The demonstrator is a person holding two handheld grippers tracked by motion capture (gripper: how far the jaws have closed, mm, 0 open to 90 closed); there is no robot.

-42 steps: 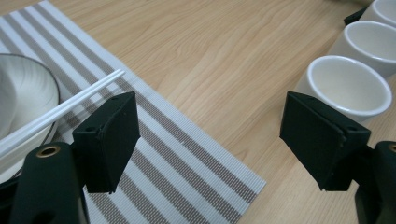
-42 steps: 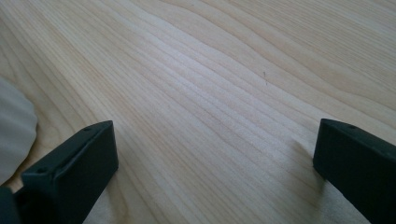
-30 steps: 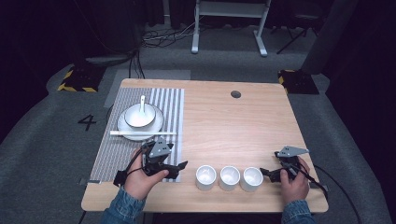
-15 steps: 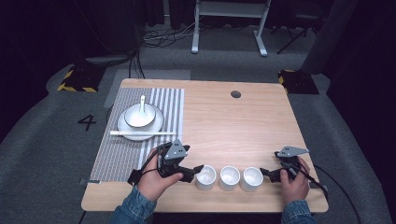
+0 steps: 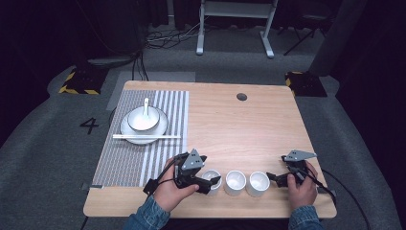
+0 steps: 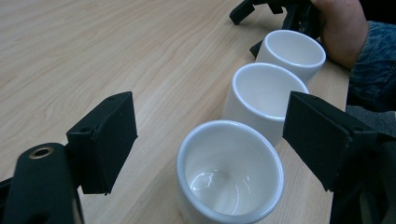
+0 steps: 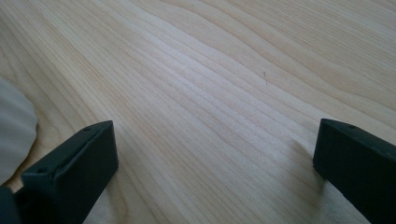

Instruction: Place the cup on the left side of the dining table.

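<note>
Left gripper (image 6: 205, 154), lower centre of the left gripper view: jaws spread wide, standing either side of the nearest small white ceramic cup (image 6: 229, 172), not touching it as far as can be told. In the high view this cup (image 5: 211, 181) sits low on the light wooden table (image 5: 249, 129), first in a row of three.

Middle white cup (image 6: 266, 95) just beside it, perhaps touching; far white cup (image 6: 290, 51) beyond.

Right gripper (image 7: 215, 168): jaws apart over bare wood, holding nothing. It rests at lower right of the high view (image 5: 280, 178), near the far cup.

Risks, as judged:
- Right-hand jaw has little room beside the middle cup; closing could knock it.
- Glazed, rounded wall; an off-centre pinch may let the cup slip or tip.
</note>
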